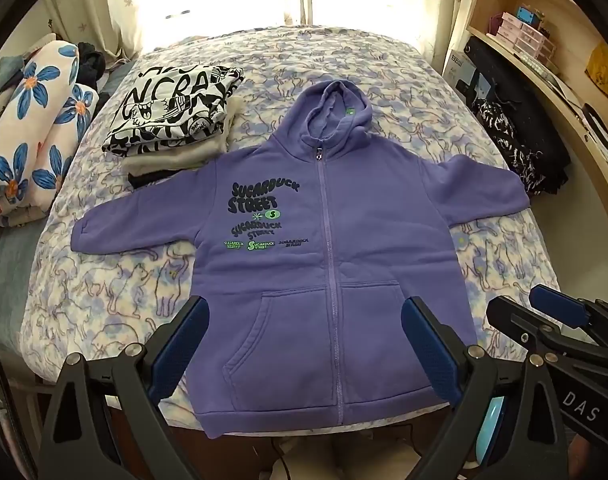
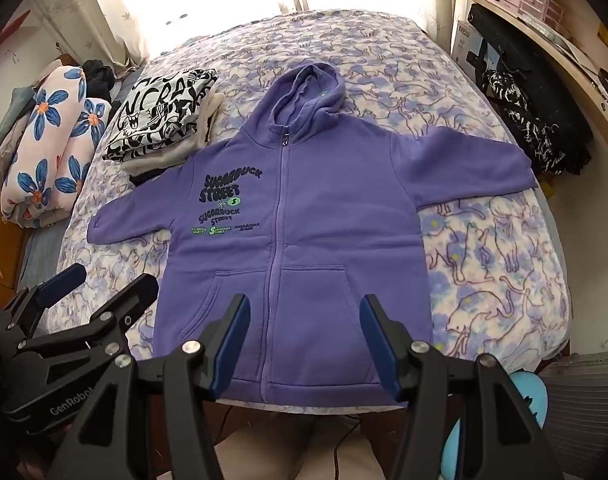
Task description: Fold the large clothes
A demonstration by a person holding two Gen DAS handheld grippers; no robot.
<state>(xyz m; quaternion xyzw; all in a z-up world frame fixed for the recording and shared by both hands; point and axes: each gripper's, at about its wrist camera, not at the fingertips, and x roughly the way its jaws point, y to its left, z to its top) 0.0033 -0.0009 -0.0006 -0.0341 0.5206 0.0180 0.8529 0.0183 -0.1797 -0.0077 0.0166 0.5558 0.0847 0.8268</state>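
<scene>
we find purple zip-up fleece hoodie (image 1: 327,248) flat, unfolded on cat-print bedspread (image 1: 104,288), left gripper (image 1: 304,320) wide apart, empty, right gripper (image 2: 304,320) parted, empty

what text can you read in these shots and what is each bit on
"SUGARDUCK STREET" – purple zip hoodie chest, large print, repeated smaller below
"S" – green oval badge beside that print
"NCRA" – partial lettering on the folded black-and-white garment
"DAS" – right claw body, seen from the left wrist
"GenRobo" – left claw body, cut off
Box on the shelf: print too blurred to read
</scene>
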